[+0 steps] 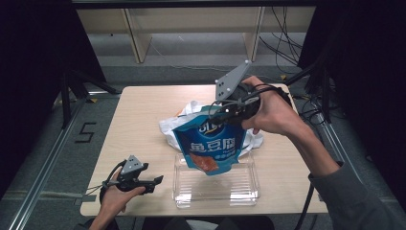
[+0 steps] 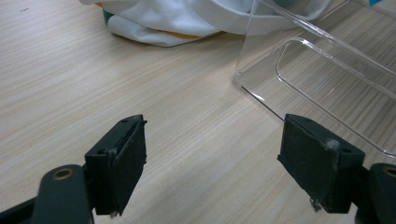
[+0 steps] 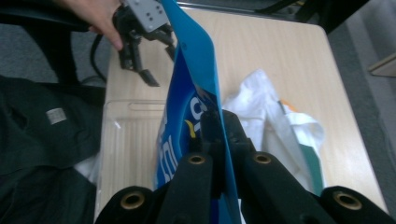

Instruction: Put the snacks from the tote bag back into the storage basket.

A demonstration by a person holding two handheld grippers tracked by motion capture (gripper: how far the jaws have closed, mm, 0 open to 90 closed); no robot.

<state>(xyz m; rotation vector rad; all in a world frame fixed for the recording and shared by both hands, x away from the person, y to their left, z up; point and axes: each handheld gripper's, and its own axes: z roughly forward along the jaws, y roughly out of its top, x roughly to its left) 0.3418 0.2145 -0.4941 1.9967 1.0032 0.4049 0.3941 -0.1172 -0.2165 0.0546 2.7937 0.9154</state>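
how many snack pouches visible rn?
1. A blue pouch hangs from the right gripper, pinched at its top edge, over the clear tray. The white bag behind it may hide more.

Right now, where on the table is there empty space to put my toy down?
The wide bare wood left of the white plastic bag and the clear tray, up to the table's far edge, is free. The middle is crowded: bag, tray, and the blue snack pouch hanging over them from the right gripper.
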